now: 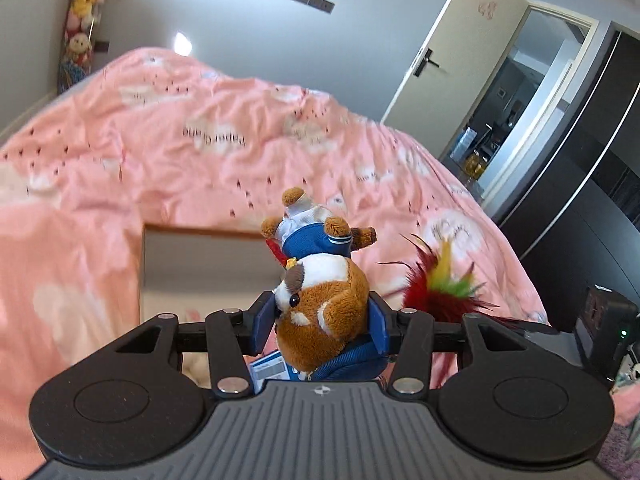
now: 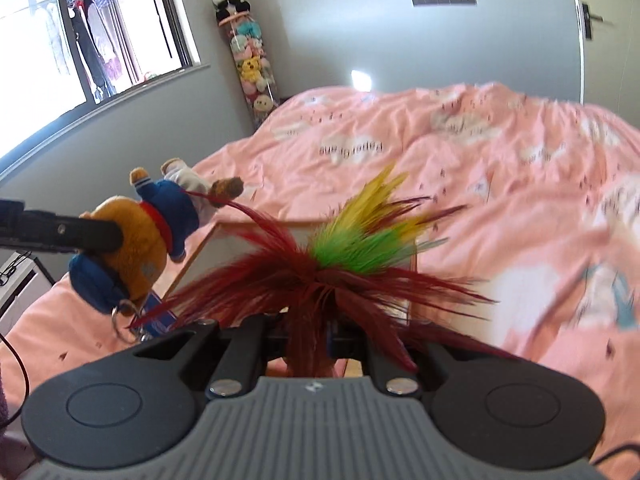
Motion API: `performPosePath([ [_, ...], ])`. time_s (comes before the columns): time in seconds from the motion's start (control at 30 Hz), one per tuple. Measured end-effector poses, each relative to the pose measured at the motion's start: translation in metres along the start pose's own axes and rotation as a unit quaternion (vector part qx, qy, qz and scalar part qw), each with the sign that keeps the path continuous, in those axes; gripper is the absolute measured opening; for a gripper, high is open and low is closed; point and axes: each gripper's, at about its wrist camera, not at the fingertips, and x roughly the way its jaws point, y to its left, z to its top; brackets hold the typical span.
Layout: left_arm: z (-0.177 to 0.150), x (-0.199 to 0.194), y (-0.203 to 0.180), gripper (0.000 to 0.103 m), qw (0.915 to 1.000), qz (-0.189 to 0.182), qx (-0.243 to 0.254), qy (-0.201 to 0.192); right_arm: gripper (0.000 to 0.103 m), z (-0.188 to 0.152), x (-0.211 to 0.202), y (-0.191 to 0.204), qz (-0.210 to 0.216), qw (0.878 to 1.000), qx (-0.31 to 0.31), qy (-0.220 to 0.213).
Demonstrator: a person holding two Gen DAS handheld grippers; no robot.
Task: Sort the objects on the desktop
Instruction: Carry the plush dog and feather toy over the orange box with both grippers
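My left gripper (image 1: 322, 322) is shut on the head of a brown and white plush bear (image 1: 320, 304) in a blue jacket, which hangs upside down above the bed. The same plush bear (image 2: 140, 240) shows at the left of the right wrist view, with a key ring under it. My right gripper (image 2: 310, 334) is shut on the stem of a feather toy (image 2: 340, 256) with dark red, green and yellow plumes. That feather toy (image 1: 438, 284) pokes in beside the bear in the left wrist view. A shallow open box (image 1: 180, 268) lies on the bed below both.
A pink printed duvet (image 1: 168, 152) covers the bed. A clear tube full of plush toys (image 2: 252, 64) stands by the window (image 2: 80, 28). An open door (image 1: 448, 52) and dark cabinets (image 1: 592, 184) are at the right. A black device (image 1: 608, 332) sits by the bed's edge.
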Motion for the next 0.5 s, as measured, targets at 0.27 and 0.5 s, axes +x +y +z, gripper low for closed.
performPosePath([
  [0.27,0.014,0.058,0.022,0.056,0.9991,0.03,-0.012,0.029,0.01,0.027,0.029,-0.007,-0.006,1.0,-0.005,0.004],
  [0.5,-0.016,0.111,0.05,0.056,0.9947,0.05,-0.027,0.085,0.01,0.024,0.064,-0.018,-0.016,0.999,0.002,0.044],
])
